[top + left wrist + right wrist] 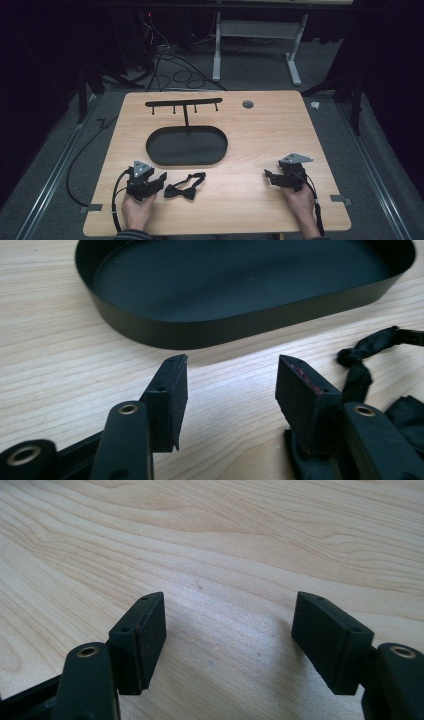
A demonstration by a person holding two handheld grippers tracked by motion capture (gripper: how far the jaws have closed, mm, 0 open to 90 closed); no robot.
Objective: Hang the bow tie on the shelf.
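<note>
A black bow tie (184, 187) with its strap lies on the wooden table (250, 130), just right of my left gripper (161, 179). In the left gripper view that gripper (231, 385) is open, nothing between its jaws, with the bow tie (372, 347) touching the outside of the right jaw. A black oval tray (186, 145) sits beyond it, and its wall (240, 325) looms close ahead. Behind the tray a black hook rack (183, 104) stands upright. My right gripper (268, 176) rests at the table's right, and it (230, 625) is open over bare wood.
A small grey round grommet (248, 104) sits in the tabletop at the back. Cables (170, 70) and a white desk frame (255, 35) lie on the floor beyond the table. Bare wood stretches between the two grippers.
</note>
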